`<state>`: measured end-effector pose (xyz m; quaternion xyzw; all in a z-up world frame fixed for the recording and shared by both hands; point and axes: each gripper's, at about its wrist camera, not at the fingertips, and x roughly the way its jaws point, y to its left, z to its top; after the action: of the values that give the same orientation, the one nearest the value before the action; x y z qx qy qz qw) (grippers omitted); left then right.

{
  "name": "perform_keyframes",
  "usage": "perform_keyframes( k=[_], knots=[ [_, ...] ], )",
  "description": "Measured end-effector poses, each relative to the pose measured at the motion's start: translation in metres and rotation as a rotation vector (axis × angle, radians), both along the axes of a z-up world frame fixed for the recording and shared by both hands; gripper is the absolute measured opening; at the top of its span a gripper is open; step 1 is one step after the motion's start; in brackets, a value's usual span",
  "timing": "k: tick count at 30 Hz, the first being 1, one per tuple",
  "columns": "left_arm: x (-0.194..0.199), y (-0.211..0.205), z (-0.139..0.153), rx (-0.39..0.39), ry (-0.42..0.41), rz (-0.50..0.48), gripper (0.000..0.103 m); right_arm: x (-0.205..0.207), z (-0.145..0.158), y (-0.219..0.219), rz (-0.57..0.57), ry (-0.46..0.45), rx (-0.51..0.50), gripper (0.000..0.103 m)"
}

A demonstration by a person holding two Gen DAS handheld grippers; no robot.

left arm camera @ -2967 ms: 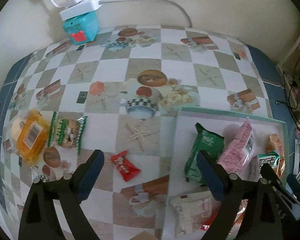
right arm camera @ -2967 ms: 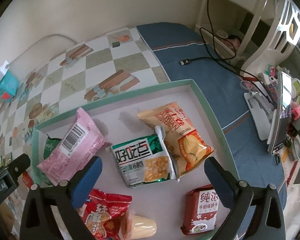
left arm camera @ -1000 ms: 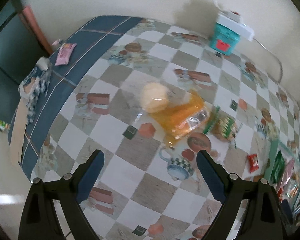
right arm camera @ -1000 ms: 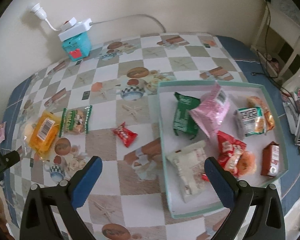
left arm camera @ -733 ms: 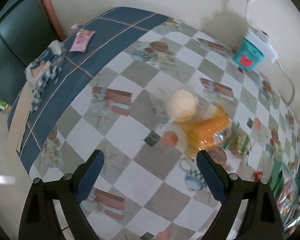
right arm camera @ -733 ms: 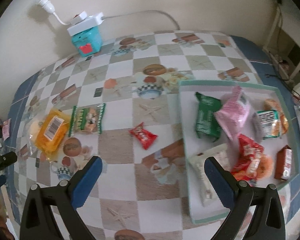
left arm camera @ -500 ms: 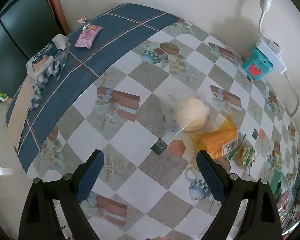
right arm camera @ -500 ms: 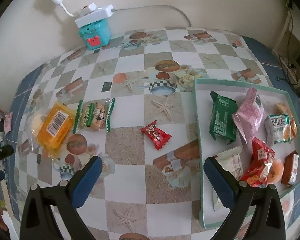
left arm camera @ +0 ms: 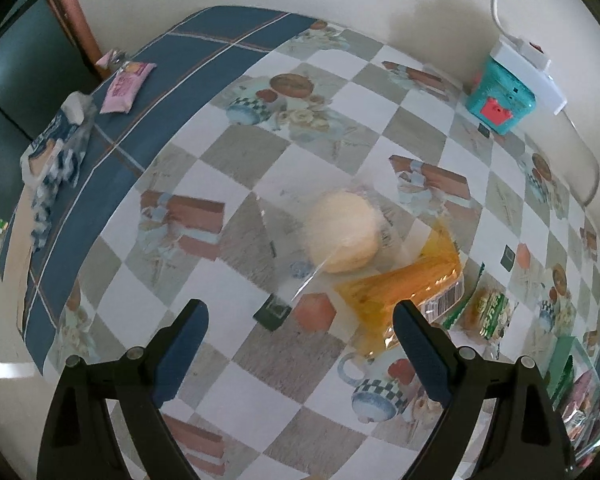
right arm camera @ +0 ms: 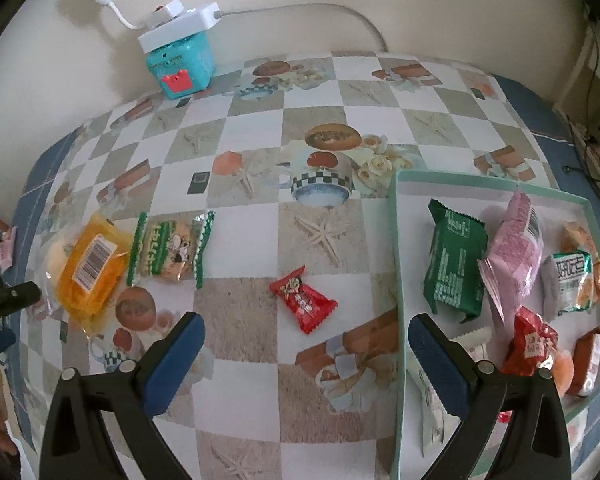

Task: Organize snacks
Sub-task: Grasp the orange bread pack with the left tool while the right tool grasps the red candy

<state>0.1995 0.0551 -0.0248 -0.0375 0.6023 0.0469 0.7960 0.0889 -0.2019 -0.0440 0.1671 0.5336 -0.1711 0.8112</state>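
A clear bag holding a pale round bun (left arm camera: 343, 236) and an orange end (left arm camera: 404, 288) lies on the checked tablecloth, just beyond my open left gripper (left arm camera: 300, 316). The same orange bag (right arm camera: 88, 268) shows at the left of the right wrist view, beside a green-edged biscuit pack (right arm camera: 170, 250). A small red candy packet (right arm camera: 303, 298) lies ahead of my open right gripper (right arm camera: 306, 330), nothing between its fingers. The green-rimmed tray (right arm camera: 396, 240) at the right holds several snack packs, a dark green one (right arm camera: 454, 266) and a pink one (right arm camera: 514, 256) among them.
A teal box with a white power strip on top (right arm camera: 180, 50) stands by the wall. On the blue border of the cloth lie a pink packet (left arm camera: 126, 86) and a blue-white bag (left arm camera: 56, 148). The table's edge drops off at the left in the left wrist view.
The left gripper has swung left from the tray and come down toward the bun bag, which now looms larger. The right gripper has left the tray, moving left and lower over the red candy packet.
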Motion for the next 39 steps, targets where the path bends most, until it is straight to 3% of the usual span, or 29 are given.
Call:
perform_keyframes(
  k=[5, 14, 22, 27, 37, 39],
  knots=[
    [0.006, -0.008, -0.002, 0.005, -0.022, -0.034, 0.094, 0.008, -0.003, 0.002, 0.025, -0.027, 0.008, 0.101],
    [0.016, -0.035, -0.011, 0.035, -0.039, -0.139, 0.094, 0.018, -0.017, 0.01, 0.077, 0.01, -0.059, 0.085],
    [0.016, -0.065, -0.011, 0.054, -0.057, -0.229, 0.094, 0.023, -0.026, 0.006, 0.078, 0.024, -0.053, 0.085],
    [0.013, -0.079, -0.016, 0.083, -0.056, -0.272, 0.094, 0.025, -0.033, 0.003, 0.075, 0.034, -0.033, 0.079],
    [0.013, -0.086, -0.03, 0.075, -0.022, -0.295, 0.094, 0.023, -0.038, 0.0, 0.067, 0.051, -0.002, 0.073],
    [0.012, -0.09, -0.031, 0.066, -0.018, -0.313, 0.094, 0.023, -0.036, 0.002, 0.078, 0.047, 0.011, 0.065]
  ],
)
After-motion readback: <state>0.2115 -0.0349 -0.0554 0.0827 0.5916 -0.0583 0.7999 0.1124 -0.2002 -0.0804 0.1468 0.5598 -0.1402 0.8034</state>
